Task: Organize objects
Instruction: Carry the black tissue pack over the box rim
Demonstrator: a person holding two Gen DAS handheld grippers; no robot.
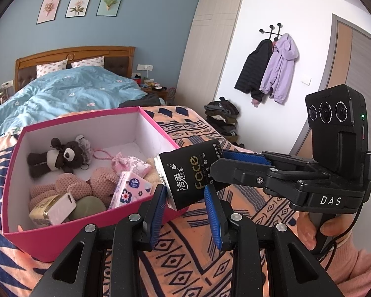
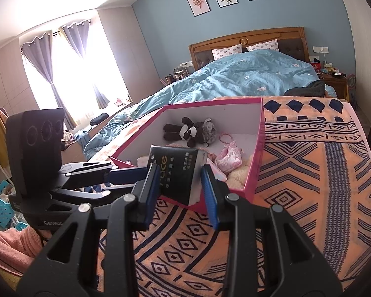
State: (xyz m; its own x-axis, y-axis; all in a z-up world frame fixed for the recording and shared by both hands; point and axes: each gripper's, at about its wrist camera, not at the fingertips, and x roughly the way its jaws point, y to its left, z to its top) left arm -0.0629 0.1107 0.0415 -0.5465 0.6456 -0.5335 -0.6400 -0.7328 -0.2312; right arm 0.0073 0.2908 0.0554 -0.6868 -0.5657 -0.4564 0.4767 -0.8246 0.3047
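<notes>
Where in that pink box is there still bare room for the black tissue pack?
The pink box has bare white floor along its far wall, behind the teddy bear. The near half is crowded around the floral tissue pack. The black tissue pack hangs over the near corner.

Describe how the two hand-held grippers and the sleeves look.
Both are black with blue ribbed pads. The right hand-held gripper carries a three-lens camera block, a green light, white "DAS" lettering and a black cable. The left hand-held gripper looks alike, marked "GenRob". Pink sleeves.

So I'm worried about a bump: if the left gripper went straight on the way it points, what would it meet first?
Likely the black tissue pack between its fingers, held by the right gripper; depth unclear.
</notes>
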